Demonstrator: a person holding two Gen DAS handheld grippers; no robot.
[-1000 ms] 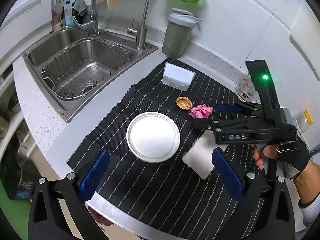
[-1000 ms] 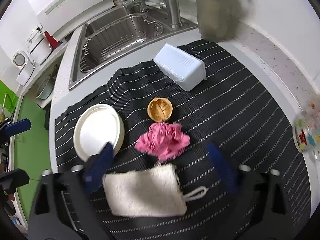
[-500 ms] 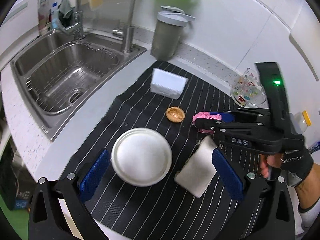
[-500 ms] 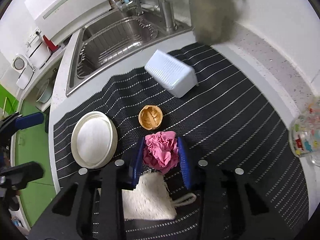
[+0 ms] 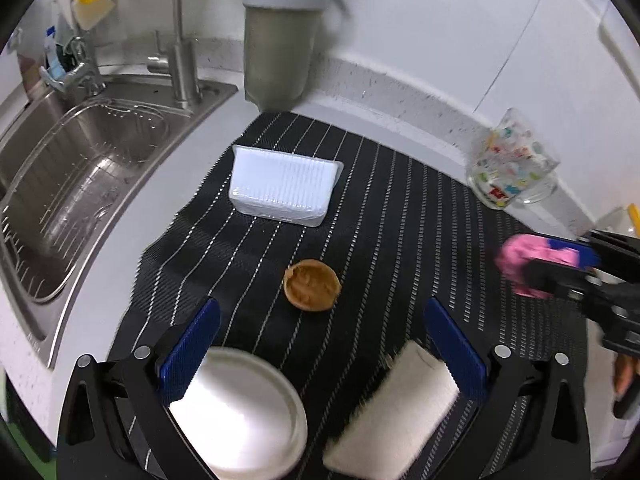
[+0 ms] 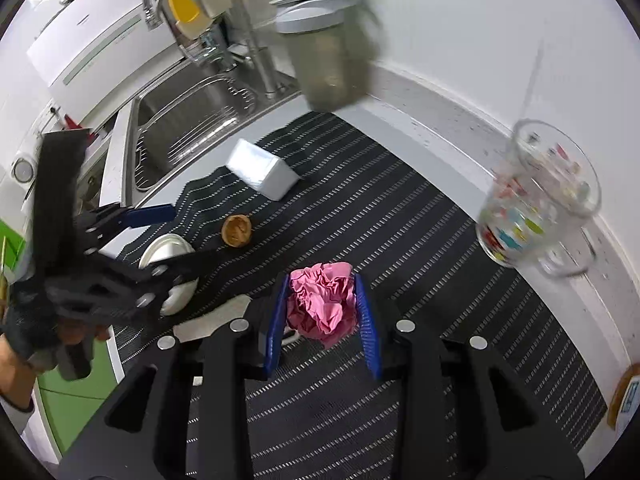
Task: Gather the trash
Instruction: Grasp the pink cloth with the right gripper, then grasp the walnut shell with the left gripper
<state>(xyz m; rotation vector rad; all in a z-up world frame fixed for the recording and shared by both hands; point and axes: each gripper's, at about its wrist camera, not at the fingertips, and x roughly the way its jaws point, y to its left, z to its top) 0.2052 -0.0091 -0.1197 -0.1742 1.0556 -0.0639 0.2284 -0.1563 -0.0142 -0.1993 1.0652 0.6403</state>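
Right gripper (image 6: 322,320) clamped on crumpled pink paper (image 6: 322,306) — gray lidded bin (image 6: 332,60) lay ahead, beyond mat. Left gripper (image 5: 320,344) spread wide, empty — walnut shell (image 5: 312,286) just ahead.

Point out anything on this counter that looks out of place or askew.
The white tray lies tipped on its side on the striped mat instead of flat. A walnut shell half sits loose mid-mat. The crumpled pink paper is clamped in the right gripper.
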